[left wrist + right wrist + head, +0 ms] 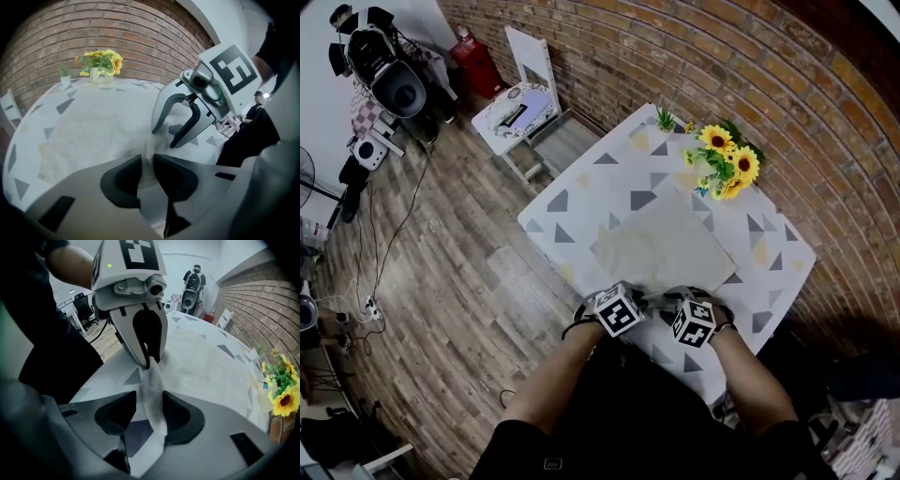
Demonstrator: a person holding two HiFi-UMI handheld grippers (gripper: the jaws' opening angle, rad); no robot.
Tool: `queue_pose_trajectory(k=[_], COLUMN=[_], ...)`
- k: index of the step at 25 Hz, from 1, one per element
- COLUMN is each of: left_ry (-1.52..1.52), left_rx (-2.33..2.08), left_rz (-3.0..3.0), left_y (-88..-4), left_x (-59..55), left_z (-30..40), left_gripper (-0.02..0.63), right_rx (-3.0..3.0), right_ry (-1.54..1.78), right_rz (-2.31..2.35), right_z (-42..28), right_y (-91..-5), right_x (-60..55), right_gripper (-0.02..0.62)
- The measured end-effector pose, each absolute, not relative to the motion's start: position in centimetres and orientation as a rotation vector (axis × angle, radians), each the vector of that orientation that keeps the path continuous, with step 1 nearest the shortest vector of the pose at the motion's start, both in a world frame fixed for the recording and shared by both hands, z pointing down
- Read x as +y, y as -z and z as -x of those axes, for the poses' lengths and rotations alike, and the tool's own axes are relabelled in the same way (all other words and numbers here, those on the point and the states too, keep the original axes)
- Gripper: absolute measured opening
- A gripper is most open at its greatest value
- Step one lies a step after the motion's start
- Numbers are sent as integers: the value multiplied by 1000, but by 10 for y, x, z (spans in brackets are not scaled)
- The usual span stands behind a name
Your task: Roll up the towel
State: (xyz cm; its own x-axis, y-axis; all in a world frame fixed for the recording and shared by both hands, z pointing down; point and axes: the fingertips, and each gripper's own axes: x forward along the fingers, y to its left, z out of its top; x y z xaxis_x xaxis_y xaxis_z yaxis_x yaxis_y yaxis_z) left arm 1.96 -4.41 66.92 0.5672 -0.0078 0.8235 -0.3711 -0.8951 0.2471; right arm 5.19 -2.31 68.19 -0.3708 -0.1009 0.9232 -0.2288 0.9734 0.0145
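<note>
Where the near edge of the towel rose off the bench, the left gripper was clenched on it, pinching a lifted fold at its tips, probably to start the first turn of the roll. Just beside it, the right gripper stood released, jaws wide, with that same raised fold passing between them unclamped, likely ready to re-grip. Beyond both grippers the rest of the towel lay flat.

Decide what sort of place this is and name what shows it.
Probably a test studio dressed as a dining corner: a brick wall, a cloth-covered table with sunflowers, and cables and equipment on the wood floor.
</note>
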Motion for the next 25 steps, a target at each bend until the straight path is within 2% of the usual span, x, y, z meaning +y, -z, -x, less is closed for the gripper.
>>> queue_pose_trajectory(k=[2,3,6,10,13,14,16,22,25], left_ry=[-1318,-1339,-1470,-1721,-1747,-1736,-1684,-1439,-1331], left_rx=[-356,-359,-270,-156,-150,-143,-102,17,-24], left_rz=[-2474,-2518,-2683,-2811,-2793,-2780,-2742,-2549,-2441], left_y=[-660,-654,-641,-649,-660,-662,-664,-667,-670], left_x=[-48,-46,-31,-18,-18,-18,-14,-1,-10], left_z=[-18,-19,-29,-39,-41,-41,-41,-38,-34], left_gripper=[135,135,135,135,133,130,54,38,38], right_rx=[-1962,-1967,-1975,-1980,-2008,-2014,-2015,-1979,-1992], right_ry=[-152,-162,-222,-333,-416,-434,-455,-441,-393], right_rz=[-256,-269,-275,-257,-238,-229,-194,-137,-234], right_z=[-52,-53,-54,-54,-51,-49,-47,-48,-49], right_y=[-681,-680,-677,-675,-669,-666,-661,-662,-660], right_x=[-28,-30,-31,-25,-19,-18,-13,-7,-26], right_gripper=[177,79,46,38,37,37,37,43,83])
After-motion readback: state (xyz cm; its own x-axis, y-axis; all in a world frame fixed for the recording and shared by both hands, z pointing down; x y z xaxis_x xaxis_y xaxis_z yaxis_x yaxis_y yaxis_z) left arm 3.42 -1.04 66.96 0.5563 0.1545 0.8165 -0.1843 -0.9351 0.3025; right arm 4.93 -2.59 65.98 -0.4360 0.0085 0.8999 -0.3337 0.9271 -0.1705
